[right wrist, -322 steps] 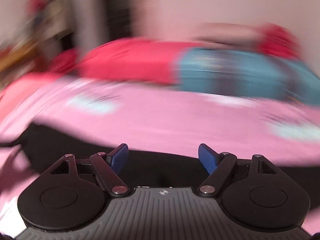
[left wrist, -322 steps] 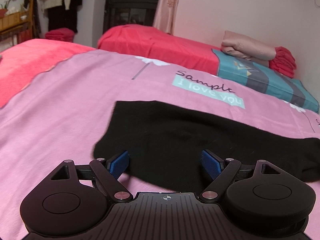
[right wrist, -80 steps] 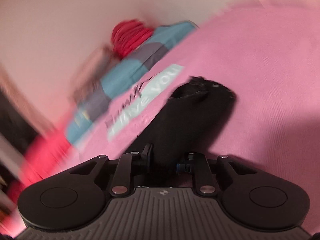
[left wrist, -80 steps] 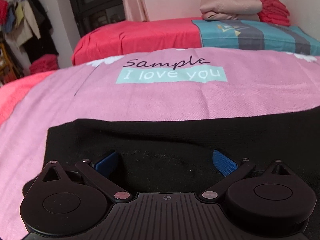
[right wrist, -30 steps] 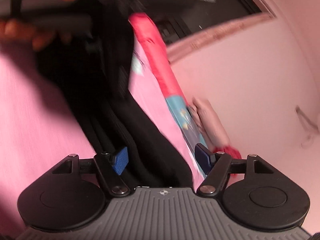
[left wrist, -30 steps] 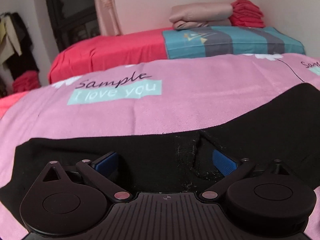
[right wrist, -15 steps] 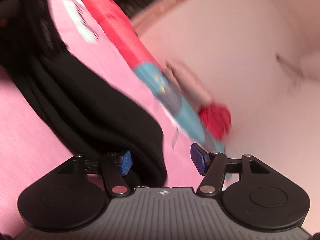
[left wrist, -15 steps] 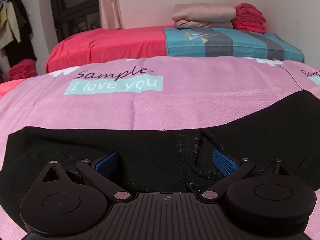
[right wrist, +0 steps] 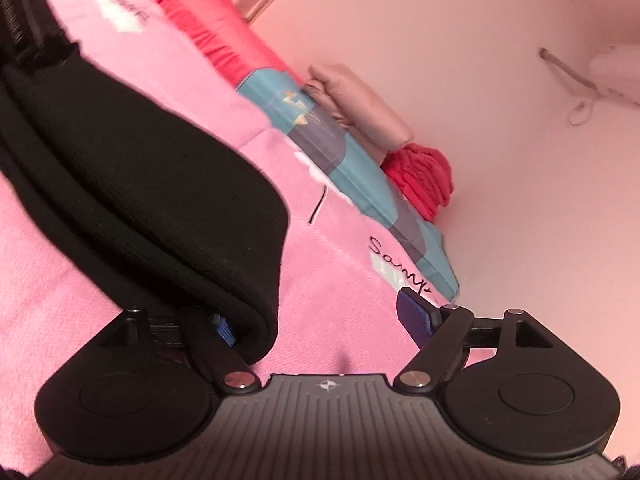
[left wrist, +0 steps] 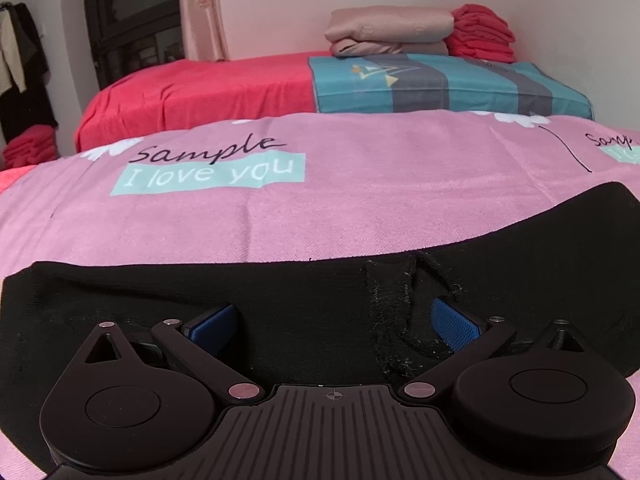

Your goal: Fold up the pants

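Observation:
Black pants [left wrist: 160,300] lie folded in a long band across the pink sheet [left wrist: 360,200]. My left gripper [left wrist: 334,326] is open low over the band, and a frayed leg hem [left wrist: 396,300] lies between its blue pads. In the rolled right wrist view the pants [right wrist: 160,184] end in a thick rounded fold [right wrist: 260,320]. My right gripper [right wrist: 318,322] stands at that fold with its jaws opening. The fold covers most of the left pad [right wrist: 222,330] and the right pad [right wrist: 414,316] is well clear of it. Nothing is pinched.
Beyond the pink sheet is a red bed [left wrist: 200,88] with a teal striped cloth [left wrist: 440,84]. On it lie a folded beige blanket [left wrist: 388,30] and a red stack [left wrist: 480,32], close to the wall. A dark cabinet [left wrist: 132,20] stands far left.
The right gripper, shut on a leg end earlier, has let it go and swung along the pants to the folded end, its jaws wider. The left gripper has stayed put.

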Tool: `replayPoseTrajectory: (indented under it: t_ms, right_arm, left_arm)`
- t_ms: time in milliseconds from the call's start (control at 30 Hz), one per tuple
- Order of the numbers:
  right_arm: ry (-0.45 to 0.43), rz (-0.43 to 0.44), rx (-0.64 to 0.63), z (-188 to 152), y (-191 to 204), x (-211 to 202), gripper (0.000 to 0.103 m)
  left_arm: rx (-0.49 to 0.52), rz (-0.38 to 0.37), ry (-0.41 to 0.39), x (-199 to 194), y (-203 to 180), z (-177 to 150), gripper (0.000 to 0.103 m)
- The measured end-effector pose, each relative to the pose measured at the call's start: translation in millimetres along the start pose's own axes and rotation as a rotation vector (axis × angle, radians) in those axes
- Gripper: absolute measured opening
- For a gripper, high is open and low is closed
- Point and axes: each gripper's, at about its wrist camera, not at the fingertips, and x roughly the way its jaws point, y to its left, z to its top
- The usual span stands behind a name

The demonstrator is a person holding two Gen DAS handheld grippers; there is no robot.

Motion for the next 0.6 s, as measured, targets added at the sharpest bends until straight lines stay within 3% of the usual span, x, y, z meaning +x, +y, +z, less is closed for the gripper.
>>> replayPoseTrajectory:
  t_ms: [133, 233, 367, 500, 567, 600]
  right_arm:
    - [-0.048, 0.053, -0.108, -4.4, 2.9, -28.2, 0.084]
    - [-0.065, 0.172, -0.067, -11.4, -18.5, -60.9, 0.087]
    - [-0.095, 0.354, 0.212, -4.0, -60.9, -78.4, 0.087]
    - [-0.105, 0.503, 0.539, 12.0, -87.2, -64.6, 0.085]
    - [-0.06, 0.552, 0.608, 17.1, -85.2, -46.5, 0.085]
    - [0.011, 0.582, 0.619, 18.3, -77.2, -30.7, 0.085]
  left_arm:
    - [-0.028, -0.031, 0.016, 2.8, 6.5, 1.3, 0.103]
    - [-0.048, -0.062, 0.016, 1.6, 10.3, 1.5, 0.103]
    - [-0.077, -0.116, -0.012, -8.1, 15.8, 2.7, 0.103]
    - [-0.099, -0.171, -0.086, -31.9, 23.3, 5.0, 0.103]
    - [-0.108, -0.18, -0.125, -45.0, 28.3, 8.7, 0.103]
    - [-0.118, -0.181, -0.139, -51.4, 32.0, 11.0, 0.103]
